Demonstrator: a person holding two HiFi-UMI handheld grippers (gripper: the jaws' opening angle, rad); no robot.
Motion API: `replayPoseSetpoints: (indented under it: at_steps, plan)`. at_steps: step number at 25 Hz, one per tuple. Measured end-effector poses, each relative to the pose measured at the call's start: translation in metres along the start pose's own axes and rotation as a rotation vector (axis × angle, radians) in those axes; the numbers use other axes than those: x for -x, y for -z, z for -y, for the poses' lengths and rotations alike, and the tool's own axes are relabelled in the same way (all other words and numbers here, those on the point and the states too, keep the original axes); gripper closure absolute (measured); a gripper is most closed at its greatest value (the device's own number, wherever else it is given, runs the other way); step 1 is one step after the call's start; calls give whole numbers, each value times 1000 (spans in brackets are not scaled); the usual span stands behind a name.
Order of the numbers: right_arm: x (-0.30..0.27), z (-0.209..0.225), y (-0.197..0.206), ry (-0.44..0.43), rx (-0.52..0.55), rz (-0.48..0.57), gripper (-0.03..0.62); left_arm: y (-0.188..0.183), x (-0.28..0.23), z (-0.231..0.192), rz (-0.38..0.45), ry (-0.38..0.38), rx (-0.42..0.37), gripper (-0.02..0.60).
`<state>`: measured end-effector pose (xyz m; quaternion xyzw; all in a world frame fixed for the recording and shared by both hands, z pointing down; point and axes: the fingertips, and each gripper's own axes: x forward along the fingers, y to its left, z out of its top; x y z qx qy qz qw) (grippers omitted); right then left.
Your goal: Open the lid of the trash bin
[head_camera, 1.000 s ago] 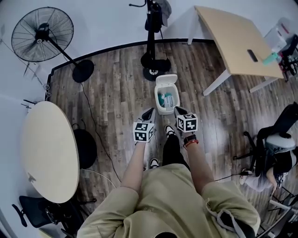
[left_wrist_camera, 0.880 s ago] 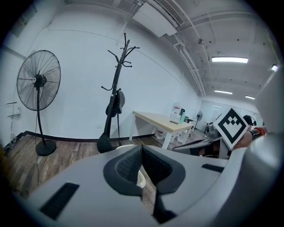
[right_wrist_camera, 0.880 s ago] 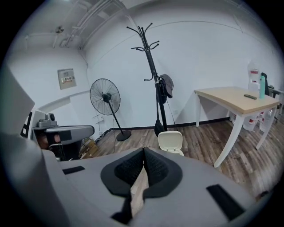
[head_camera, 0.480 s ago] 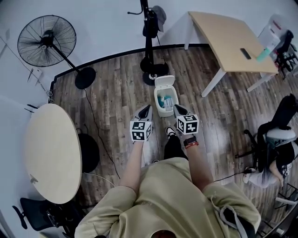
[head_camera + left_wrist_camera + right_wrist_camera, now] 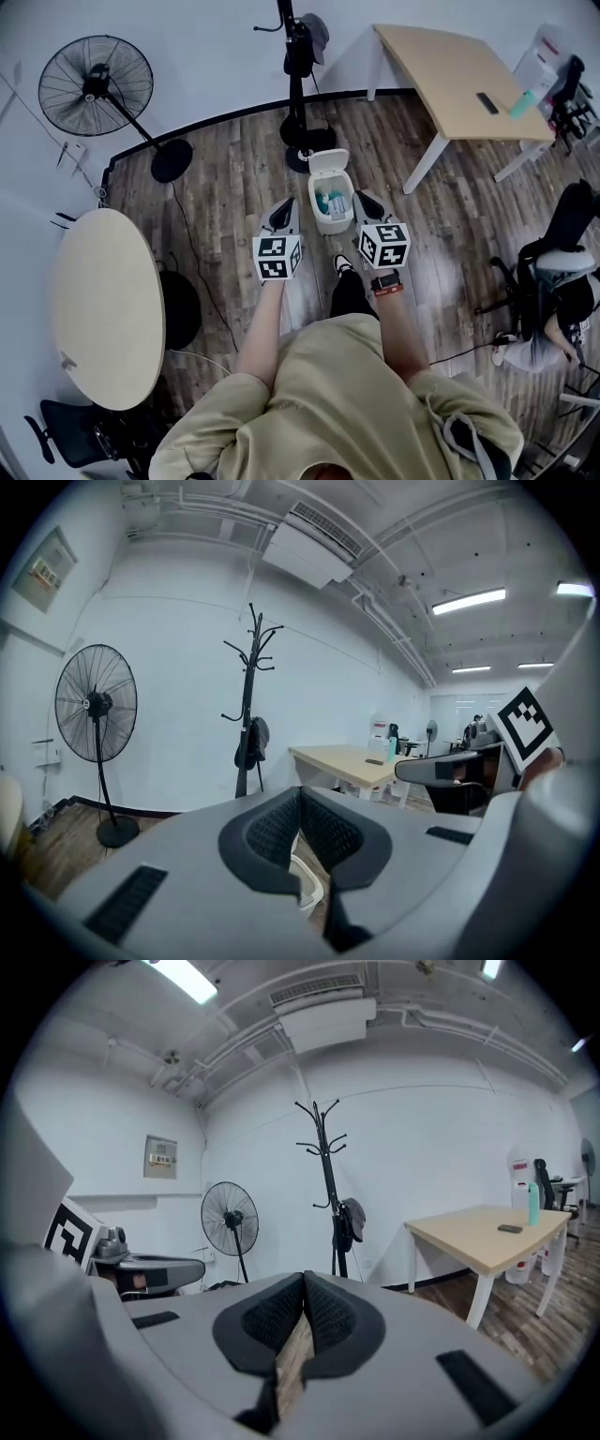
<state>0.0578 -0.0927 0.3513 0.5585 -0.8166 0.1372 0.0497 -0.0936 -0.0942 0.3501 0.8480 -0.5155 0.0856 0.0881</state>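
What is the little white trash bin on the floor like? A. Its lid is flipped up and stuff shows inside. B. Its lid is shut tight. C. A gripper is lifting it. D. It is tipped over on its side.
A: in the head view the trash bin stands upright on the floor with its lid swung back, and bluish things show inside.

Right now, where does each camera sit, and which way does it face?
Head view: on the person's head, looking down at the open bin; arms, torso, left gripper and right gripper show.
Left gripper view: on the left gripper, facing the coat stand over shut jaws.
Right gripper view: on the right gripper, same facing, jaws shut.
Shared: coat stand, fan, table.
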Motion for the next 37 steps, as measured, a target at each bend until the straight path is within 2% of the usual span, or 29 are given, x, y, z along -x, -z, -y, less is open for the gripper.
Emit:
replayPoseSetpoints:
  at_steps: [9,15,23,30,37]
  plan:
    - [23,-13,-50,11,45,114,579,-51,27,2,98,-27,-16,558]
    - [28,-16,-62,41,77,135,580,-70,32,8,135,-31,-28,558]
    - [27,-9,-55,38,37,133,580,-69,26,13,151,-6,-18,558]
    - [12,7,-49,25,23,113,580,-62,2,15,138,12,-7,557]
    - [-50,40,-33,0,20,51,580,-45,-58,-8,111,-3,35,557]
